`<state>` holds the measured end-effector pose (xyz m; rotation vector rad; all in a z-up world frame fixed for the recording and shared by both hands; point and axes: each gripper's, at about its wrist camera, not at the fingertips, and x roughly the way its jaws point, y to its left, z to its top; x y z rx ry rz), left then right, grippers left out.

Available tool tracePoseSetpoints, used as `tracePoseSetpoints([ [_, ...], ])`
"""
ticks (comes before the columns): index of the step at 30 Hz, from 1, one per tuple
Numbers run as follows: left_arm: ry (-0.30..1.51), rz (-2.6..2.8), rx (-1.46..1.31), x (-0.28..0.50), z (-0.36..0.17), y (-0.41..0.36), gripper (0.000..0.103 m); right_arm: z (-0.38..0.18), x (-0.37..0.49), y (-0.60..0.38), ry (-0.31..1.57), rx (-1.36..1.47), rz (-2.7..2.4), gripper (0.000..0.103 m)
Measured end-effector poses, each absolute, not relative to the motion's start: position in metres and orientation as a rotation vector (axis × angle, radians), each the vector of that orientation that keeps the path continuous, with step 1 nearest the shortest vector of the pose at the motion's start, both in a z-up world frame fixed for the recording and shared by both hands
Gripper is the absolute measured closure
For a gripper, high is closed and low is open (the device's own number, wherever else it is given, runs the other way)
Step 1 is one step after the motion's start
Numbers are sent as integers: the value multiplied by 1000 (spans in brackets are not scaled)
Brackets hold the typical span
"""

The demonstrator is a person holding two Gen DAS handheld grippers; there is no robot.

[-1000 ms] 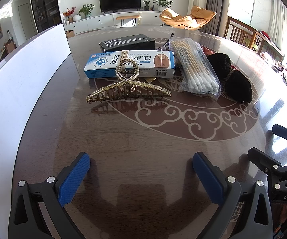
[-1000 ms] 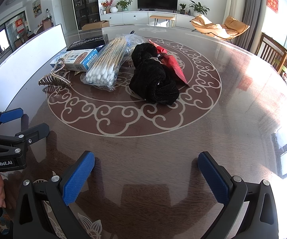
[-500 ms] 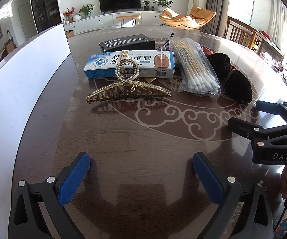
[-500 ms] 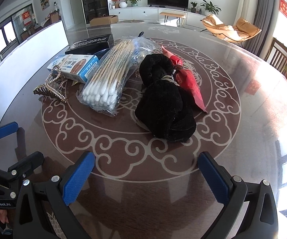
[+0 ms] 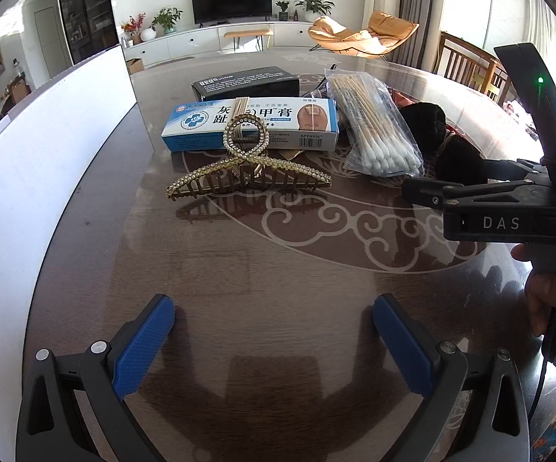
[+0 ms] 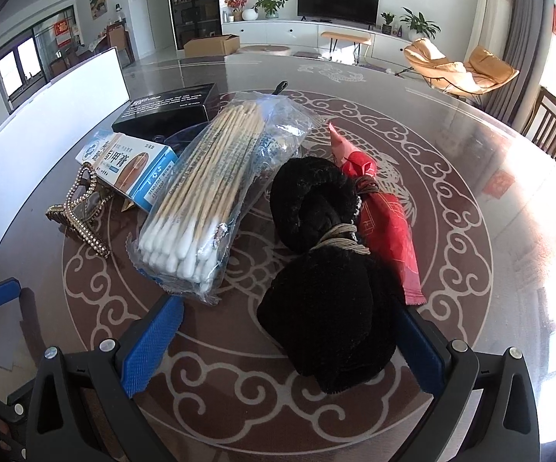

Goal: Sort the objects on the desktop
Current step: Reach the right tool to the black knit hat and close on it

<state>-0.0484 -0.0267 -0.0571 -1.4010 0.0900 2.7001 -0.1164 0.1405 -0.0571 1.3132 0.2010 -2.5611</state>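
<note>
- Sorting looks barely begun — every object lies in one loose cluster on the table (image 6: pixel 470 177), and no sorted group shows anywhere.
- The right gripper (image 6: pixel 289 342) has its fingers wide apart, and the near end of the black bundle (image 6: pixel 328 308) lies between them; no clamp yet, and whether the right pad touches the fabric cannot be told.
- The bundle is tied round the middle with cord and lies against a red packet (image 6: pixel 385 208) on its right, with the swab bag (image 6: pixel 208 200) just beside it on the left.
- Further left sit the ointment box (image 6: pixel 131 161), a black box (image 6: pixel 166 107) behind it, and the hair claw (image 6: pixel 81 208) in front of the ointment box.
- The left gripper (image 5: pixel 274 346) hovers low over bare table, fingers apart and empty, with the hair claw (image 5: pixel 247 169) ahead of it and well clear.
- A white board (image 5: pixel 46 161) stands along the left edge of the table; whether it marks a sorting area cannot be told.
- By this showing the step in hand is the first pick, the black bundle — all the objects are left to place.
</note>
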Motion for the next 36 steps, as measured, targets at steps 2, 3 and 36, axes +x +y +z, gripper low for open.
tracePoseSetpoints([
  [2, 90, 2700, -1401, -49, -57, -27, 0, -57, -119, 140, 202, 1313, -2559, 0],
  [3, 90, 2700, -1401, -49, -57, -27, 0, -56, -120, 140, 202, 1313, -2559, 0],
  [36, 89, 2700, -1400, -49, -57, -27, 0, -45, -131, 157, 123, 1276, -2549, 60],
])
